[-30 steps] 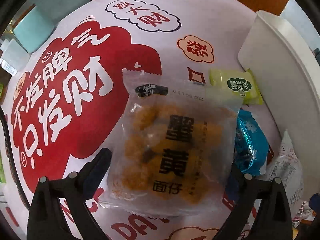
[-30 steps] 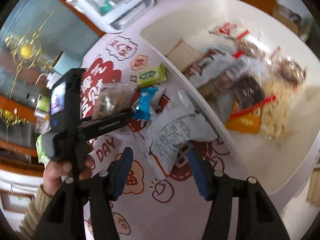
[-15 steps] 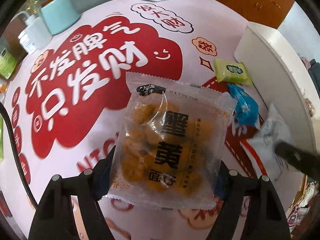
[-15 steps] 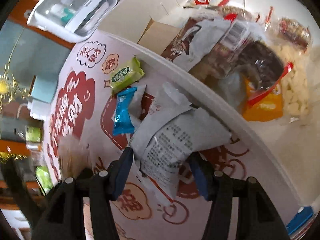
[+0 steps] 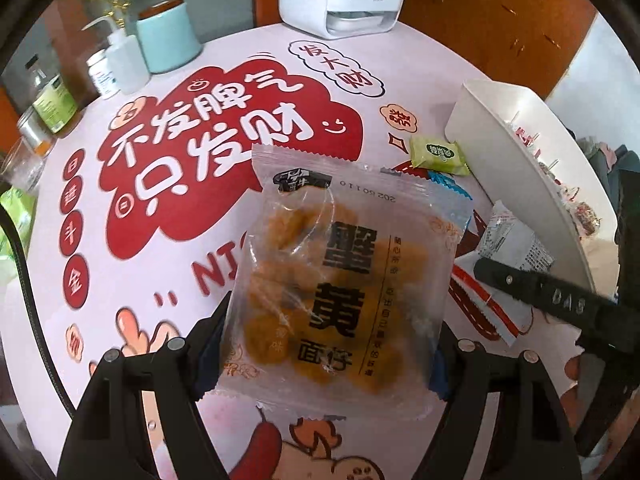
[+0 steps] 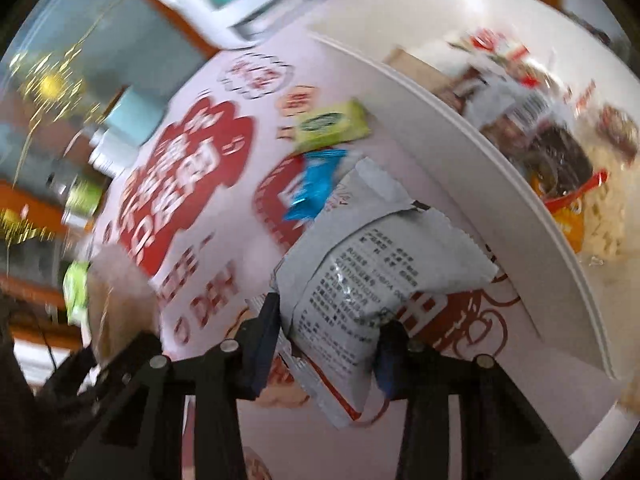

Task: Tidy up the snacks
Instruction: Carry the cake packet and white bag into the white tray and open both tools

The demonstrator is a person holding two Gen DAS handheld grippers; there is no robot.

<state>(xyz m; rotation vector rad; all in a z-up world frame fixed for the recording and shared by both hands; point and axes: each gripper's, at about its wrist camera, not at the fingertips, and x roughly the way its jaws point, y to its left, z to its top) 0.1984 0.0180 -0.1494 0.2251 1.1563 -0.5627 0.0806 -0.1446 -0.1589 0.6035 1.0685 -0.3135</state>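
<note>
I hold the clear snack pack (image 5: 340, 280) aloft in my left gripper (image 5: 320, 344), jaws clamped on its near edges. My right gripper (image 6: 328, 336) pinches the grey packet (image 6: 372, 276) near the white bin (image 6: 480, 168). Both look light, crinkly and crushable; I grip seams.

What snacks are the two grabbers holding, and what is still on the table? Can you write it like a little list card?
left gripper: shut on clear packet of orange snacks, lifted above the table
right gripper: shut on white printed packet
still on tablecloth: green packet, blue packet
white bin: beside them, already holds many snacks
</note>
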